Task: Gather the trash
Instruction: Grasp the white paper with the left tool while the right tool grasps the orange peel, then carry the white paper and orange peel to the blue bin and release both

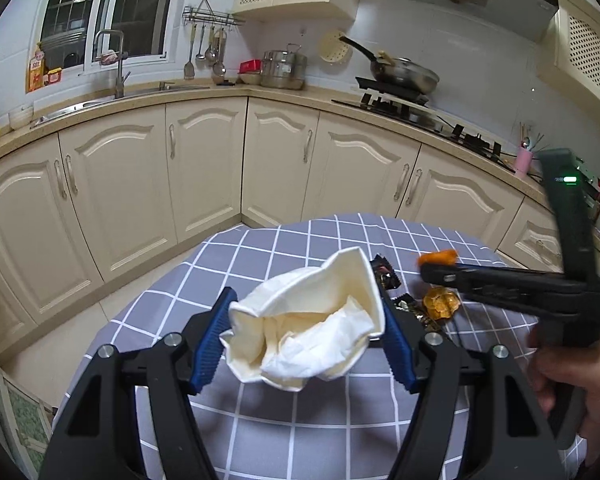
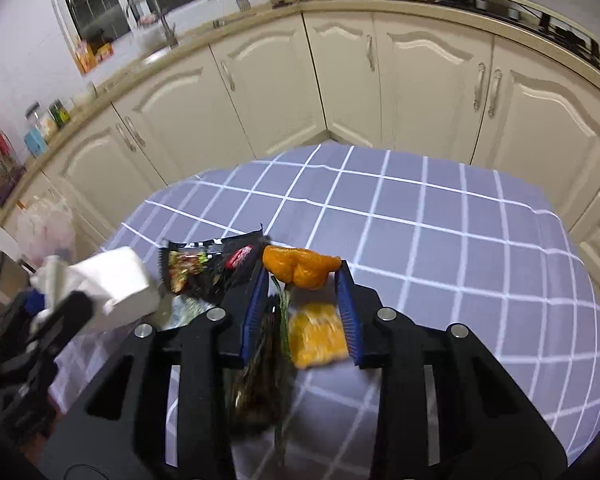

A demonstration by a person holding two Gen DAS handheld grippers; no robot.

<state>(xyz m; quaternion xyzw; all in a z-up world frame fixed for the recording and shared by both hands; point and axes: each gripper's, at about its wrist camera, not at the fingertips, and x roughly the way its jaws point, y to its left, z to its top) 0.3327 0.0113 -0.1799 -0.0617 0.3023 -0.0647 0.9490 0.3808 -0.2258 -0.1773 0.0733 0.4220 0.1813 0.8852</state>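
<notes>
The desk (image 2: 440, 216) wears a grey-blue cloth with white checks. On it lie a black snack wrapper (image 2: 204, 264), a yellow packet (image 2: 318, 334) and a dark crumpled wrapper (image 2: 260, 384), close together near its left.

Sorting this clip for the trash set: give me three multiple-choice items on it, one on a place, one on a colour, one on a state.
1. Where is the pan? A) floor B) stove C) shelf
2. What colour are the pads? A) red B) blue C) green
3. The left gripper is: A) open, empty B) shut on paper C) shut on a can

Key: B, the pan sits on the stove at the back; B, the ribbed pads are blue in both views; B, crumpled white paper is pinched between the pads.
</notes>
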